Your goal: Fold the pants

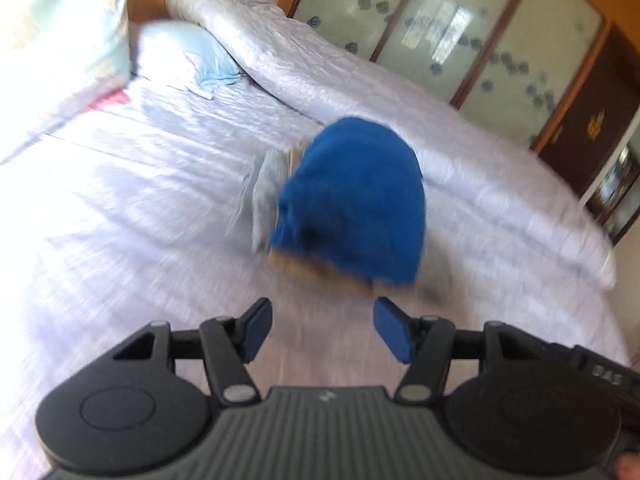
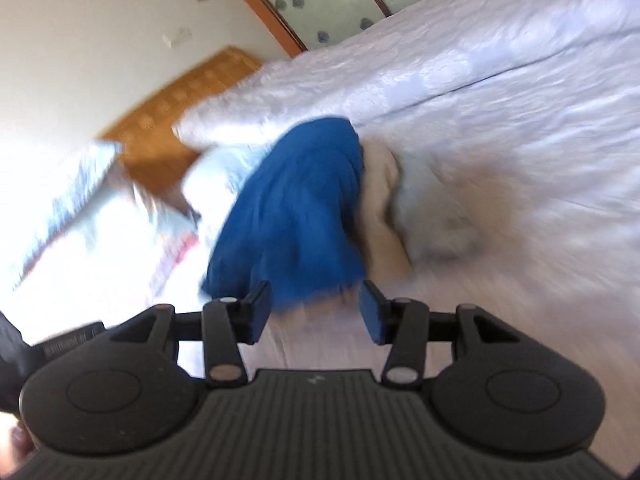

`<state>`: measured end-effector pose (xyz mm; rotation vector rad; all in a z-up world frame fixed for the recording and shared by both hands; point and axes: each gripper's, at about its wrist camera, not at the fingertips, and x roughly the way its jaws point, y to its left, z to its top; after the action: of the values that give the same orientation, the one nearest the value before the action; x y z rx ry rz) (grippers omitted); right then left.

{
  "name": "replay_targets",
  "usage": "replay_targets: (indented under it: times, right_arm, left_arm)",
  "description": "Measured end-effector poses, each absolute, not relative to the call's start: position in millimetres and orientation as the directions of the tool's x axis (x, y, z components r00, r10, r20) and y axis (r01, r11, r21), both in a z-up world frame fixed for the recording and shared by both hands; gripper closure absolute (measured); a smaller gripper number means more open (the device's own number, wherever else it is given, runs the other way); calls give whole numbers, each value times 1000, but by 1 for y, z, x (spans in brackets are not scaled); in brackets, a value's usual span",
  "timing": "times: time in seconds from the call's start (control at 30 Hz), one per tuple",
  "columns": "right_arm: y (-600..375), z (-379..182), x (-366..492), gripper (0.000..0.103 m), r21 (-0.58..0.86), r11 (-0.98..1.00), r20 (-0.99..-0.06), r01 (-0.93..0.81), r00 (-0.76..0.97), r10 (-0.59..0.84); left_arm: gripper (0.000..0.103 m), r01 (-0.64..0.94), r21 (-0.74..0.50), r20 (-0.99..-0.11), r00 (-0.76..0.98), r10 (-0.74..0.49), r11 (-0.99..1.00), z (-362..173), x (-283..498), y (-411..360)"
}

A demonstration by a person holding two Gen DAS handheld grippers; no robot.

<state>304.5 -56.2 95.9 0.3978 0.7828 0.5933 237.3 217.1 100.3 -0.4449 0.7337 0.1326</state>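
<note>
Both the left gripper [image 1: 322,330] and right gripper [image 2: 314,311] are hovering with jaws half open and empty, the blue pants [image 1: 356,200] lying heaped mid-bed [image 1: 120,208] just ahead, nearer the right.

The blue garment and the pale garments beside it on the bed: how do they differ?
The blue garment is a saturated blue; the pale garments are beige and grey. The blue garment lies on top, while the pale garments only stick out from under its edges. Both rest bunched and unfolded on the white bedspread.
</note>
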Motion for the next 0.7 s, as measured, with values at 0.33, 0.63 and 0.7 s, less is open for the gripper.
replay_targets:
  times: [0.33,0.63,0.7]
  right_arm:
    - [-96,149,123,38,370,857,-585,-357,628,514]
    - [-122,138,60,32,374,869,-615,-324,614,494]
    - [-127,140,50,32,374,868,-609,-326,619,495]
  left_arm:
    - [20,-258,-204,-683,728,51,945,147,83,132]
    - [3,-276,-118,-676,726,126,954,157,18,89]
    - [1,-272,-101,-677,724,135,957,157,11,82]
